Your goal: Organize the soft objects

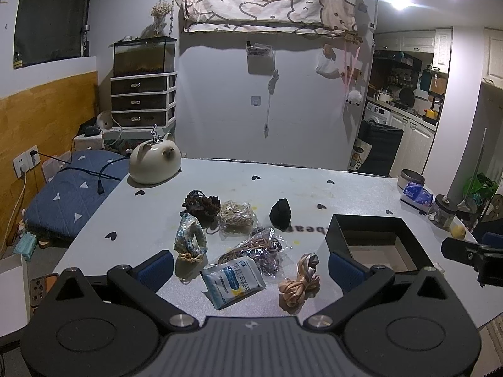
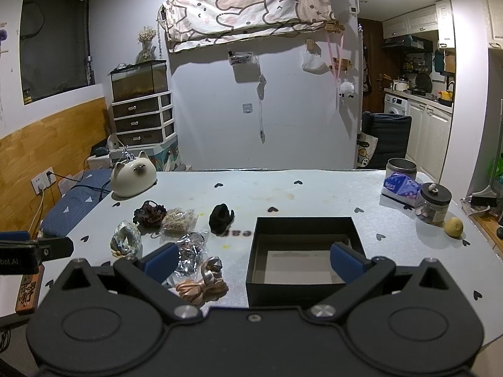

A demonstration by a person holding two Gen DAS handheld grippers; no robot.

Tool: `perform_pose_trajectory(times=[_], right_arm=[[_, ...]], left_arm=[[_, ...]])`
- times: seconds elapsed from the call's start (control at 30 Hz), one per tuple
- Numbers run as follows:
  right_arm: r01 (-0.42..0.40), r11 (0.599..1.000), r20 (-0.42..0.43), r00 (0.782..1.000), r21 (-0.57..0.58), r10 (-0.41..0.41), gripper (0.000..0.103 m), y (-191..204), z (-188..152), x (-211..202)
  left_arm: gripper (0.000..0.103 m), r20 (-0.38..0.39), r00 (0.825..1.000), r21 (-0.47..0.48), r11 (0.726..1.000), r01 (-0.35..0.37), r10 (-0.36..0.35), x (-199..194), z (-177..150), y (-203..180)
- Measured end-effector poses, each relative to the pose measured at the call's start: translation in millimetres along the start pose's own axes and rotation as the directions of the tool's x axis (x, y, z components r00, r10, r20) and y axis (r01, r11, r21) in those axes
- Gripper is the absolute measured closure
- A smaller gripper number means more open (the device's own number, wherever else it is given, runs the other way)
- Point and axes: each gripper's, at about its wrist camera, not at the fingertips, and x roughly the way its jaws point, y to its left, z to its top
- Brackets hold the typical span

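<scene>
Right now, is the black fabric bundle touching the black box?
Apart. The right wrist view shows the black fabric bundle left of the black box, with a bare strip of table between them. The left wrist view shows the gap too.

I read "Natura" on the blue tissue pack [image 2: 400,187]. The white sachet [image 1: 233,281] carries Chinese print, possibly 蒲公英颗粒, too blurred to confirm.

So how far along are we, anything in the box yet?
Nothing done yet: the black box looks empty. Both tools, left and right, are open and hold nothing. All still lie on the table: the ribbon bundle, blue sachet, black cloth, and the other bagged cords and scrunchies beside them.
</scene>
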Motion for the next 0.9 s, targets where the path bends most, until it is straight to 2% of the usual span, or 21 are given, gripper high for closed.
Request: perform_pose_trajectory(times=[0.17,0.5,0.73,0.8,0.9], right_arm=[[0.002,1.0,-0.008,1.0,0.005,-0.002,0.0,-3.2,2.1,2.0],[0.021,0.999,-0.012,1.0,0.026,-0.021,0.0,8.5,15.5,31.0],[0.03,0.999,-0.031,0.999,0.044,-0.029,0.0,32.0,27.2,64.4],[0.025,0.999,-0.039,0.999,0.045,-0.023,0.0,40.4,28.9,75.0],[0.009,0.999,-0.062,0.998,0.036,-0.007,0.0,52.4,29.2,94.3]], left_arm=[[0.0,-0.008,1.0,0.002,1.0,0.01,-0.01,11.1,1.5,2.8],[0.0,-0.015,0.999,0.021,0.999,0.04,-0.04,49.1,28.9,24.2],[0.0,-0.033,0.994,0.03,0.994,0.102,-0.101,82.1,47.8,52.3],[0.003,-0.042,0.991,0.027,0.991,0.13,-0.129,93.5,51.5,60.9],[0.013,-0.081,0.982,0.017,0.985,0.17,-0.168,114.9,55.4,73.0]])
